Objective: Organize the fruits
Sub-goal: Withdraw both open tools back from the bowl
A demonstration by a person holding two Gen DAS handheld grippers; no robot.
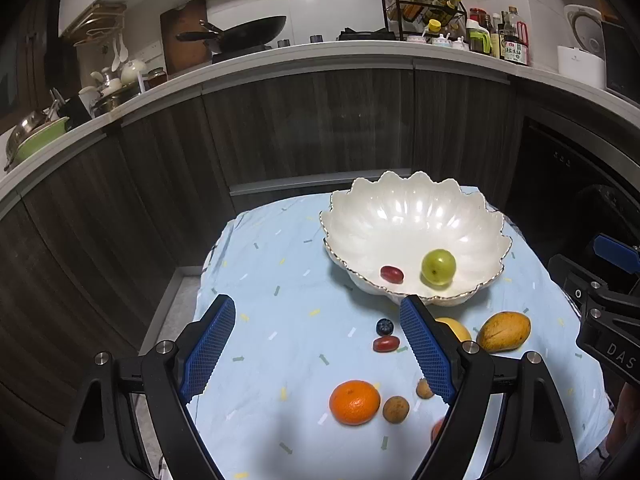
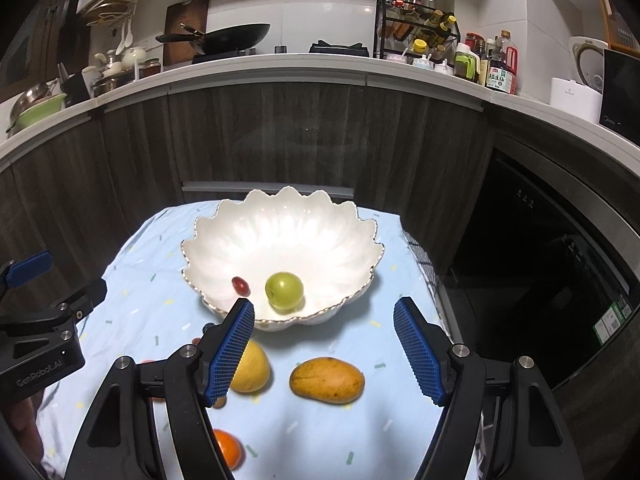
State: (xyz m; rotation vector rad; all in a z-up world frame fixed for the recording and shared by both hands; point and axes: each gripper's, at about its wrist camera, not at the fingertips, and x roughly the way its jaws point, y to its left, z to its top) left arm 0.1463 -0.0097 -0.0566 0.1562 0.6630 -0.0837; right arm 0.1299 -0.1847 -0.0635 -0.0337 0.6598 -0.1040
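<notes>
The left gripper (image 1: pixel 320 344) hangs over the blue cloth (image 1: pixel 280 280) with its jaws apart and nothing between them. The white bowl (image 2: pixel 280 216) holds a green fruit (image 2: pixel 284 290) and a small red one (image 2: pixel 241 285). The right gripper (image 2: pixel 324 344) hangs over the mango (image 2: pixel 326 380), jaws apart too and holding nothing.

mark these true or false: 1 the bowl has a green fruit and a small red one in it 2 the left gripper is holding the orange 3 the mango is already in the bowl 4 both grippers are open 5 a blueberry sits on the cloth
1. True. The white bowl holds a green fruit and a small red fruit.
2. False. The left gripper is open and holds nothing; the orange lies on the cloth.
3. False. The mango lies on the cloth in front of the bowl.
4. True. The right gripper also stands open with nothing gripped.
5. True. The blueberry lies on the cloth, next to another small red fruit.
</notes>
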